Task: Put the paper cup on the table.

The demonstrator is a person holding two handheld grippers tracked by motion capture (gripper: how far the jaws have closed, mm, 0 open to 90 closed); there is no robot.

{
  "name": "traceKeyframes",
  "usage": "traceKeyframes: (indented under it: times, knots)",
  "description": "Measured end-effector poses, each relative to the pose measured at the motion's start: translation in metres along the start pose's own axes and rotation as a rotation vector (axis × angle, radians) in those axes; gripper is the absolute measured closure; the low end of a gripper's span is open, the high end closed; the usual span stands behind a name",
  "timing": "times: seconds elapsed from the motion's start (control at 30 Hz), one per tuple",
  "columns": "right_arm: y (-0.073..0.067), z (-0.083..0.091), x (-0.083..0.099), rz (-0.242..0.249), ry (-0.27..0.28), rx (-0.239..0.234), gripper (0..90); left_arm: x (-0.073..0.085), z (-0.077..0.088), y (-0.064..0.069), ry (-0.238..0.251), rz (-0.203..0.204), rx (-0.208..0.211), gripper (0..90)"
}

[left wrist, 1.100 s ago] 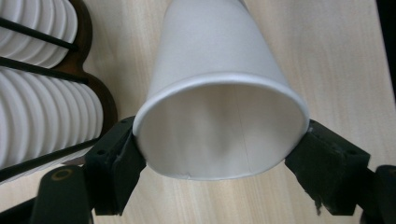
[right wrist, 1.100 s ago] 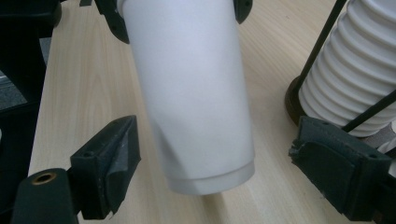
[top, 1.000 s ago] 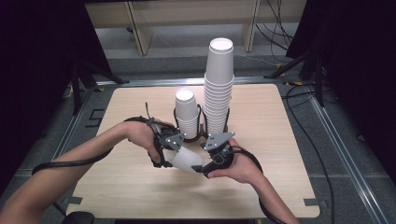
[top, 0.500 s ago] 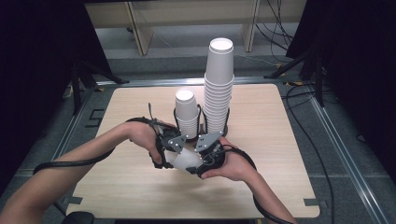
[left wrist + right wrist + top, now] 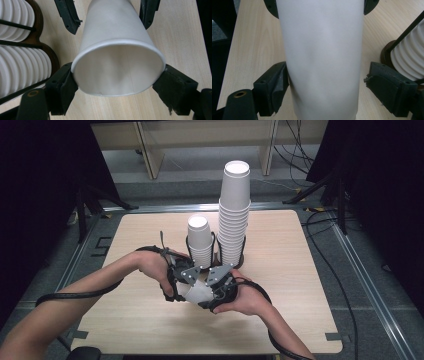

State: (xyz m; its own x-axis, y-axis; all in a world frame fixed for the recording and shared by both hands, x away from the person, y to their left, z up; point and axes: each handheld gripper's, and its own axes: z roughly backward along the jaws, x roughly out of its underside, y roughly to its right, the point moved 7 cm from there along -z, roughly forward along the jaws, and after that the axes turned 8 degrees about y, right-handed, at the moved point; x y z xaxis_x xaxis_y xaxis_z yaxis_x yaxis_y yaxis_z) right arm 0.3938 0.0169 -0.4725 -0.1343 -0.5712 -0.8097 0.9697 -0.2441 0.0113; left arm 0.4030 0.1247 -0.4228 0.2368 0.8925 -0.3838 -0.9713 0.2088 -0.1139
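Pale wooden table point(image 5: 280, 320) on a metal frame, dark room around it, cables on the floor beyond. Near the middle of the table a dark wire holder point(image 5: 240, 261) keeps two stacks of white paper cups: short stack point(image 5: 199, 240) on the left, tall stack point(image 5: 235, 210) on the right, touching or nearly so.

Left gripper point(image 5: 181, 280), in the left hand in front of the short stack: jaws pinch the rim end of a single white cup point(image 5: 199, 292), one pad on each side of the open mouth. The cup lies roughly level, held above the table between the two hands.

Right gripper point(image 5: 220, 282), in the right hand: jaws stand either side of the cup's body and have just been closing. In the right gripper view the left pad point(image 5: 277, 87) touches the wall, the right pad point(image 5: 384, 87) stands just off it.

Step in hand, as I judge: a hand-over, or two nested cups being pulled apart; I cannot tell whether one cup or more is held. Next move calls for the right jaws to close fully but gently (thin paper wall dents easily) before the left lets go or pulls
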Motion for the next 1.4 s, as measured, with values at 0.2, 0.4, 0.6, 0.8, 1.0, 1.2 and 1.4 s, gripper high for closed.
traceKeyframes:
  times: [0.2, 0.4, 0.6, 0.8, 1.0, 1.2, 1.4]
  knots:
    - [0.0, -0.005, 0.001, 0.017, -0.009, 0.003, 18.9, -0.001, -0.001, -0.002, -0.009, -0.041, -0.002, 21.6]
    - [-0.002, -0.009, 0.002, 0.021, 0.0, -0.021, 19.3, 0.0, -0.001, -0.002, -0.037, -0.062, 0.011, 21.7]
    - [-0.002, -0.011, 0.001, 0.042, 0.001, -0.025, 21.2, -0.001, 0.002, -0.002, -0.039, -0.067, 0.007, 21.7]
    - [-0.002, -0.014, 0.002, 0.043, 0.002, -0.024, 23.0, -0.003, -0.002, 0.001, -0.006, -0.021, 0.004, 21.7]
    - [-0.003, -0.014, 0.004, 0.043, -0.006, -0.031, 25.0, -0.005, -0.003, 0.002, -0.011, -0.028, 0.007, 21.7]
    - [-0.004, -0.014, 0.007, 0.054, -0.003, -0.031, 26.1, -0.006, -0.005, 0.004, -0.002, -0.033, 0.012, 20.5]
    - [-0.006, -0.014, 0.013, 0.074, 0.044, -0.017, 25.6, -0.004, -0.006, 0.006, 0.102, -0.041, -0.008, 14.4]
